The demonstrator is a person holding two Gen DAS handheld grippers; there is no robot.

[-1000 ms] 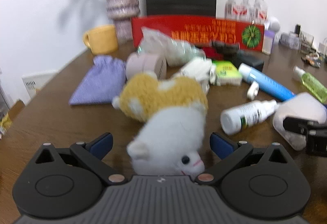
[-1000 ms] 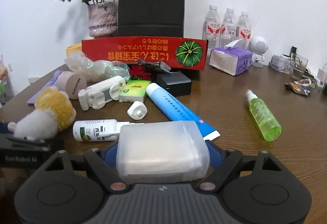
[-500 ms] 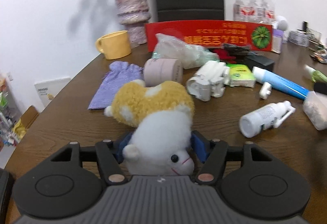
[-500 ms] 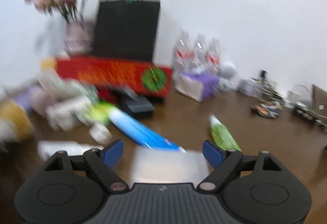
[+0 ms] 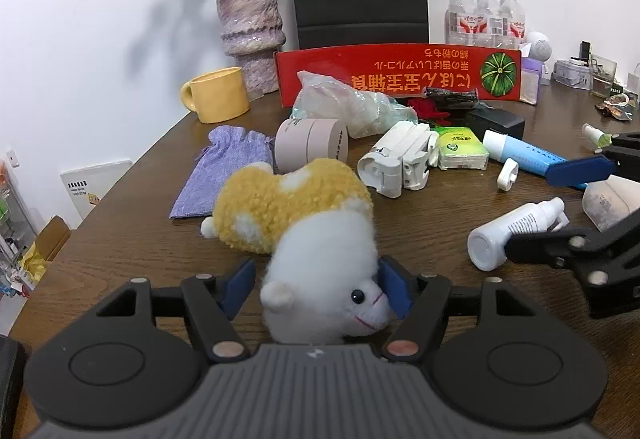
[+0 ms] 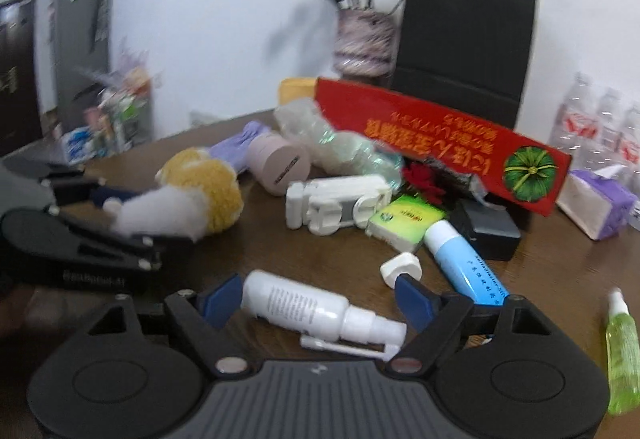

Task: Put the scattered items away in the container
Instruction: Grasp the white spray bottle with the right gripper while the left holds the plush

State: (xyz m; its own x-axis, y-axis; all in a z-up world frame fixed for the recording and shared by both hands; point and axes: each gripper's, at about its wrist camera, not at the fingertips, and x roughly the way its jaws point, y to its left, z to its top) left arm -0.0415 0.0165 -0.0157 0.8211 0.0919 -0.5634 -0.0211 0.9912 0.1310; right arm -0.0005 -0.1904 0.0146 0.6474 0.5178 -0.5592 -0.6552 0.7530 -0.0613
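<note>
Left gripper (image 5: 316,287): jaws, just closing then easing slightly, pinch the plush toy's (image 5: 304,223) white head on the counter (image 5: 120,239); right gripper (image 6: 320,293): jaws wide, straddling the white spray bottle (image 6: 304,307), untouched; advice: lift plush straight, carry toward the red container (image 5: 400,73) at back.

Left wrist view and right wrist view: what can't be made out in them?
Left wrist view: fur of the plush toy hides whether the left gripper presses it.
Left wrist view: the frosted box is cut off by the right edge.
Both views: the red box hides its inside behind its own wall.
Right wrist view: blur makes the white spray bottle print unreadable.
</note>
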